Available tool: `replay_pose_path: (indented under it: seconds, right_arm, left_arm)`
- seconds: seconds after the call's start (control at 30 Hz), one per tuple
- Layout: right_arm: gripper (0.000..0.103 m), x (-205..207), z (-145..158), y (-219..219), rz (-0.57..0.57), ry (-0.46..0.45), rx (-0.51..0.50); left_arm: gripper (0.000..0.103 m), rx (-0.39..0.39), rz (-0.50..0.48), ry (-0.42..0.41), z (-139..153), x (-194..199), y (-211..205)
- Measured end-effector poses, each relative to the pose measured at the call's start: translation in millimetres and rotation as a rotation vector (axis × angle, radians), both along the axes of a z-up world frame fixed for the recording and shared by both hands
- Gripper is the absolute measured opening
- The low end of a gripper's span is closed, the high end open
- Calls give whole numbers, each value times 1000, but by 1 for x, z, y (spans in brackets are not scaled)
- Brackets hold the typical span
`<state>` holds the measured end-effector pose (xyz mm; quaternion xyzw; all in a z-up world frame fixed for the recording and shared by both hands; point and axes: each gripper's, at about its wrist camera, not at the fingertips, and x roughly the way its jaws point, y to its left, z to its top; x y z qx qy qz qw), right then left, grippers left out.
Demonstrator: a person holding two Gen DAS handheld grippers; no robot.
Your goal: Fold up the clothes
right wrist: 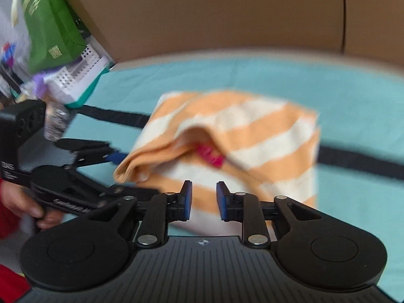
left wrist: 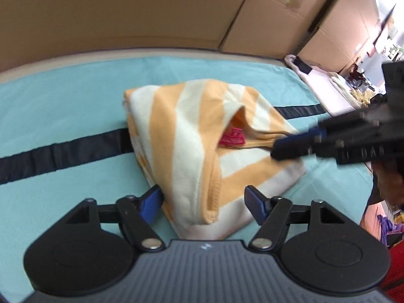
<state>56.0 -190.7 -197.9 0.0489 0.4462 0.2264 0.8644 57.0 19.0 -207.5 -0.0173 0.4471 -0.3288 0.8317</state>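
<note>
An orange-and-cream striped garment (left wrist: 192,136) lies folded into a thick bundle on the teal sheet (left wrist: 63,96), with a pink label (left wrist: 232,137) showing at its neck opening. My left gripper (left wrist: 203,202) is open, its blue pads on either side of the bundle's near corner. My right gripper (left wrist: 290,149) comes in from the right, its tips at the garment's right edge. In the right wrist view the garment (right wrist: 265,131) lies just ahead of the right gripper (right wrist: 204,200), whose jaws stand partly open with nothing between them. The left gripper (right wrist: 111,161) is at the garment's left.
A dark strap (left wrist: 58,154) runs across the sheet under the garment. Cardboard boxes (left wrist: 126,7) wall off the back. A pale cloth pile (left wrist: 320,83) lies at the right edge. A green bag (right wrist: 48,25), a white perforated basket (right wrist: 78,75) and a plastic bottle (right wrist: 54,123) stand at the left.
</note>
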Motion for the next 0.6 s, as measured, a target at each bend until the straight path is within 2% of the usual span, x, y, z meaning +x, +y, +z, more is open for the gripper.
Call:
replay_pose_path:
  seconds: [0.1, 0.13, 0.17, 0.2, 0.23, 0.3, 0.37, 0.4, 0.43, 0.53, 0.6]
  right_arm:
    - [27, 12, 16, 15, 67, -115, -34]
    - [37, 17, 22, 20, 90, -153, -44]
    - [42, 21, 27, 25, 113, -190, -54]
    - [45, 25, 32, 30, 136, -228, -64]
    - [45, 32, 27, 37, 166, -214, -79]
    - [42, 45, 15, 51, 226, -175, -110]
    - [32, 59, 3, 65, 286, -136, -141]
    - [21, 57, -3, 67, 317, -147, -202]
    - [16, 54, -10, 68, 348, -161, -268]
    - [16, 43, -20, 63, 445, -193, -368]
    - [17, 39, -23, 59, 474, -201, -395]
  left_arm:
    - [70, 35, -10, -16, -2, -3, -9]
    - [70, 54, -16, -20, -4, -4, -13]
    - [70, 81, -26, -26, -4, -5, -16]
    - [70, 103, -37, -36, -5, -8, -20]
    - [70, 119, -50, -52, -4, -11, -23]
    - [72, 146, -65, -69, -4, -16, -28]
    - [73, 168, -77, -81, -5, -22, -31]
    - [74, 174, -79, -86, -4, -26, -31]
    - [74, 176, -77, -91, -3, -30, -28]
    - [74, 189, -53, -144, 6, -41, -20]
    - [77, 192, -46, -193, 16, -42, -17]
